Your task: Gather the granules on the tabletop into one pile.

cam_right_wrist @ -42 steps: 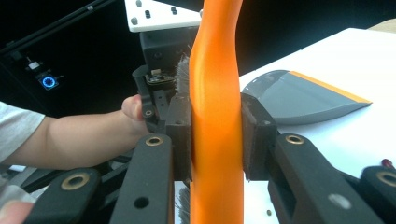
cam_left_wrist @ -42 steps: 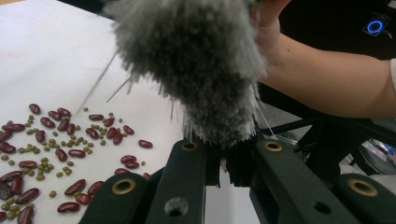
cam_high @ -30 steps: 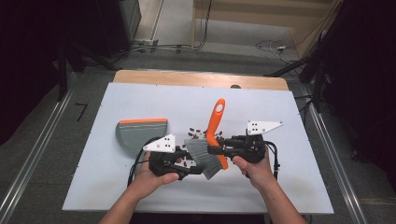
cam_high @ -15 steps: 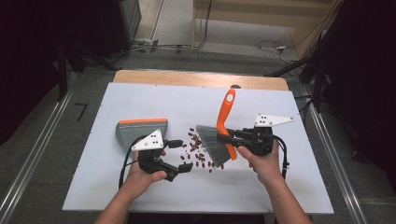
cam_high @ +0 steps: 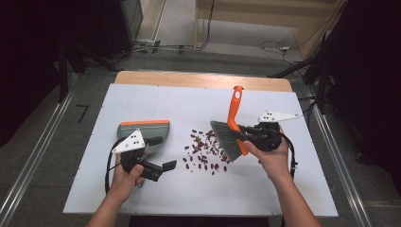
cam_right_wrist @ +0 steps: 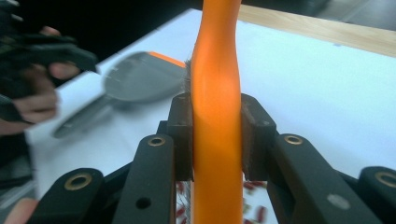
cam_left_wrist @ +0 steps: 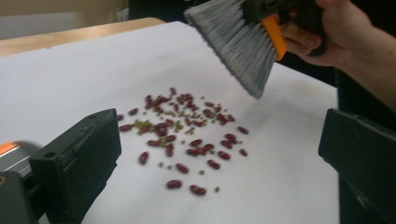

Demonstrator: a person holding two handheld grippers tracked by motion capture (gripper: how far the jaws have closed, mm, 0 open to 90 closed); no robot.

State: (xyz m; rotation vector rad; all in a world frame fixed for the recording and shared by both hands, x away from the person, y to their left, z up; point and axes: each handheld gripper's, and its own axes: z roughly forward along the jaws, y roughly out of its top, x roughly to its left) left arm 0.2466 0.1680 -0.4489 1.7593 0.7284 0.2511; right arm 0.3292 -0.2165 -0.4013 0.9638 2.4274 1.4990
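The work in hand was sweeping a scatter of beans (cam_high: 204, 150) into a dustpan (cam_high: 144, 131) on the white counter (cam_high: 142, 99). A second earlier both hand-held grippers had met at the brush (cam_high: 229, 135) near the middle of the counter, the left one closed on its bristle end. Since then the left hand-held gripper (cam_high: 161, 153) had let go and drawn off to the left, its jaws having just been opening; they stood wide apart with nothing between them, and through the gap the left gripper view showed the beans (cam_left_wrist: 182, 135) and the grey bristles (cam_left_wrist: 236, 44) hanging above their far right edge.

The right hand-held gripper (cam_high: 249, 135) was clamped on the orange handle (cam_right_wrist: 215, 116), its pads pressing both sides, and had carried the brush a little to the right. The brush was lifted and tilted, handle pointing to the far side, bristles low at the right of the bean pile.

The dustpan lay flat on the counter at the left, its orange lip on the far side, just beside the left hand and apart from the beans. The right gripper view showed it (cam_right_wrist: 140, 81) blurred beyond the handle.

So the handover looked finished: the brush belonged to the right hand alone, and the left was free. My judgement is that the left hand-held gripper should next take the dustpan's handle and set the pan by the beans, so the brush can sweep leftward into it. No beans had reached the pan yet.
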